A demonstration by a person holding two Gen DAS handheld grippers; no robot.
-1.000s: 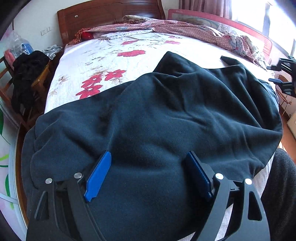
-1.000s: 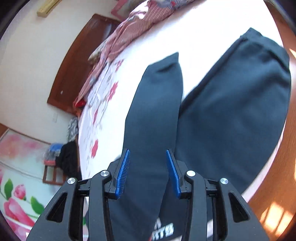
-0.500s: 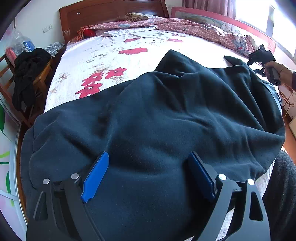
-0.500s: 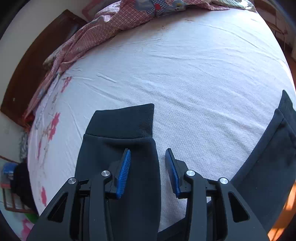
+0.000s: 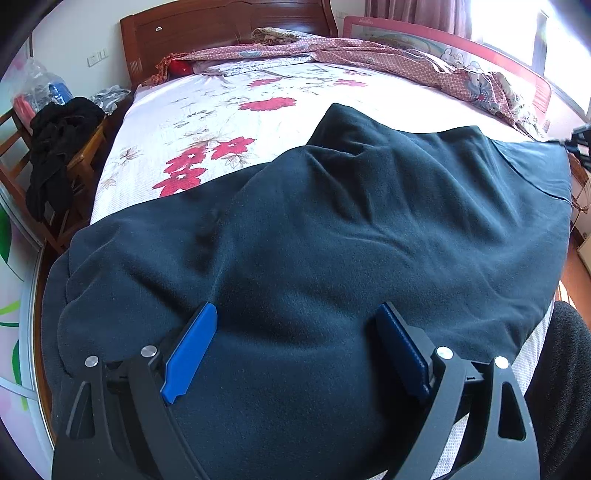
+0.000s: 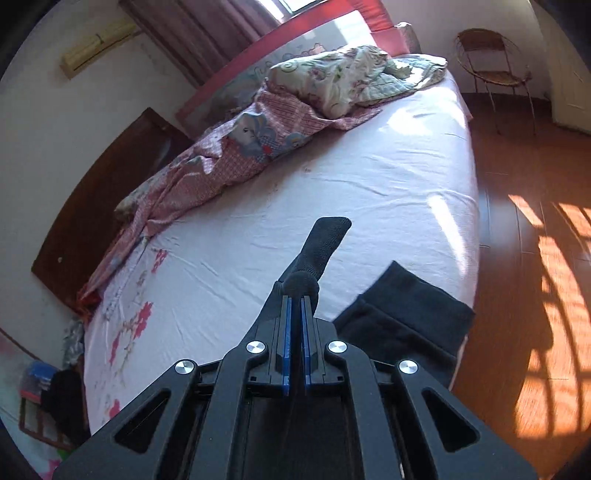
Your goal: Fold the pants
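Sunlit and a little cluttered, the bedroom gives me a wide bed (image 5: pixel 207 122) with a white sheet printed in red flowers, and on its near end lie the dark pants (image 5: pixel 351 240), spread across most of what my left camera sees. Their waist and seat bulge up close under my left gripper (image 5: pixel 297 347), whose blue fingers (image 5: pixel 190 350) stand wide apart over the fabric; whether they touch the cloth I cannot tell. At the far right edge of that view the fabric rises in a taut fold toward a bit of dark hardware. From the right camera, my right gripper (image 6: pixel 295 306) has its blue pads pressed together on one leg cuff (image 6: pixel 325 243), which sticks up beyond the tips as a ribbed dark tongue, lifted off the sheet. The other leg cuff (image 6: pixel 406 314) lies flat just beside it, at the bed's edge near the wooden floor (image 6: pixel 535 258), where bright window light falls in bars. Farther out, a pink checked quilt (image 6: pixel 229 158) is bunched along the far side of the mattress with a pale floral pillow (image 6: pixel 332 81) on top, backed by a red guard rail (image 5: pixel 443 37). A wooden headboard (image 5: pixel 221 33) closes the head end, and a chair (image 5: pixel 55 155) heaped with black clothes stands beside the bed on my left.
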